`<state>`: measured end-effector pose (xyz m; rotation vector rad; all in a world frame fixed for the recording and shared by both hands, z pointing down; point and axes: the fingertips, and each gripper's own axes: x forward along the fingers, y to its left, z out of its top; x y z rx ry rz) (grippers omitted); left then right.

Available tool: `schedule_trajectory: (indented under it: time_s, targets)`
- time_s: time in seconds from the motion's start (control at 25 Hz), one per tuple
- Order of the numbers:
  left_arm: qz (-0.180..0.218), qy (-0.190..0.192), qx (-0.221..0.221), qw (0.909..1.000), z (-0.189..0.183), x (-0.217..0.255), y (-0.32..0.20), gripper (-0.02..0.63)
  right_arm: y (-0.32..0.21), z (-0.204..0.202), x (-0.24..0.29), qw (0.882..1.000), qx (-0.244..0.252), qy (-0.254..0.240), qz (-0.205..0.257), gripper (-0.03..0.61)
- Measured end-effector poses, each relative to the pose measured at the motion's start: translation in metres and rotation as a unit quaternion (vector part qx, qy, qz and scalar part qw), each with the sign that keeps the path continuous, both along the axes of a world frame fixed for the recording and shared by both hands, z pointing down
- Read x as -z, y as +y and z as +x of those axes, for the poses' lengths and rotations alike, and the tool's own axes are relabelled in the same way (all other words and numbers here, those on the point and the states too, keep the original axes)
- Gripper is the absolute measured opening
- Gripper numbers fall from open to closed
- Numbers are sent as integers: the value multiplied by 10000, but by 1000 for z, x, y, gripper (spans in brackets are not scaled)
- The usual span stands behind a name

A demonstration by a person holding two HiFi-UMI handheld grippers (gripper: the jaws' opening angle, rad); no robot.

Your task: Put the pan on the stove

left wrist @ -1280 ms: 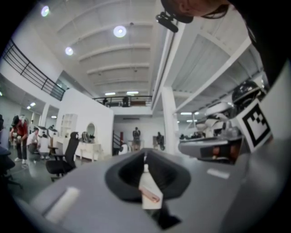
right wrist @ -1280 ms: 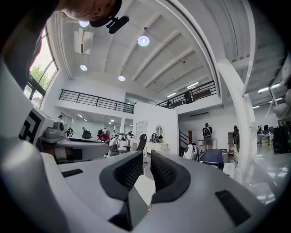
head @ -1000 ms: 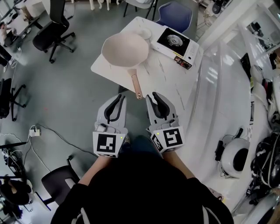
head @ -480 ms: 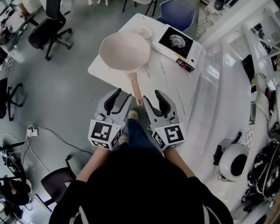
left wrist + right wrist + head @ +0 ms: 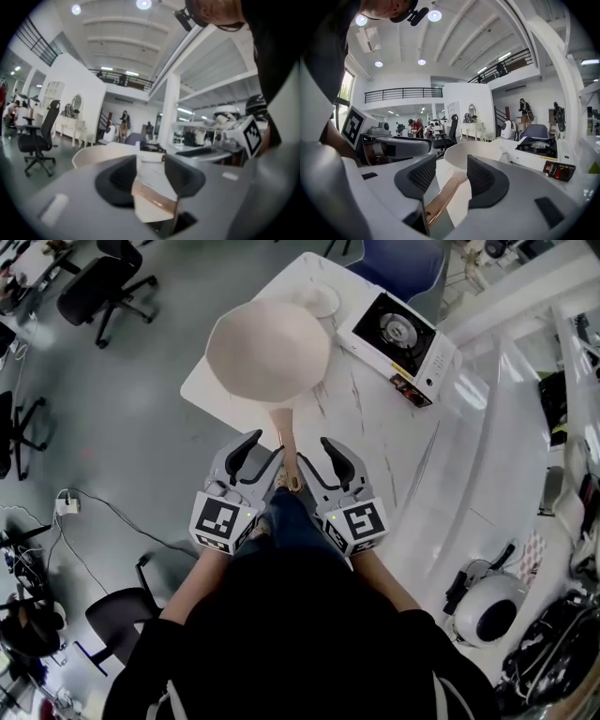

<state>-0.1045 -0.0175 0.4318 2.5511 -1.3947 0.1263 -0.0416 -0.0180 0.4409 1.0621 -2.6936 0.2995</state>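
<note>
A grey floor with office chairs is surrounding the white counter in the head view. The cream pan is sitting on the counter's left part, its copper-toned handle pointing back towards the person. The stove is standing just beside the pan on the right, with nothing on its burner. The left claw and the right claw are flanking the end of the handle. In the left gripper view, the left claw is showing its jaws apart, having just been opening. A copper strip, probably the handle, is crossing low in the gap with no pad pressing on it, and the pan is lying beyond. In the right gripper view, the right claw is likewise standing open, its jaws having just been widening. The handle is running lengthwise between the pads without touching either, leading to the pan, with the stove off to the right. Judging from this, the task is only beginning. Nothing is being gripped yet, the pan is resting on the counter, and the closing on the handle, the lift and the carry across to the burner are all remaining.
</note>
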Motion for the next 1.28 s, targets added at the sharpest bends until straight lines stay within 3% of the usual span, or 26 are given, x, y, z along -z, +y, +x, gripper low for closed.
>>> schedule_trajectory:
  time_s: [0.08,0.24,0.52,0.68,0.84,1.08,1.16,1.28]
  targets:
    - [-195,77,-17,9998,2,-14,-10,189,-7,-2,-16,9995,214,30,-251,176]
    - [-959,251,-75,9951,7,-52,-23,236,-11,-6,-47,9944,670,38,-823,187]
    - [-2068,873,69,9745,8,-98,-43,269,-13,-10,-79,9733,1495,-174,-1732,207]
    - [-2777,1476,-30,9492,11,-117,-44,318,-7,-12,-93,9556,1766,-317,-2336,215]
    - [-3342,2346,-374,9121,16,-132,-43,323,0,-17,-105,9317,1992,-514,-2993,218]
    - [-3567,3180,-1441,8665,37,-136,-44,325,22,-26,-118,8852,2633,-760,-3758,227]
    - [-3607,3275,-1685,8569,42,-138,-45,325,29,-31,-120,8725,2801,-880,-3906,227]
    - [-3590,3219,-1968,8537,51,-142,-43,325,40,-38,-119,8559,3103,-969,-4021,227]
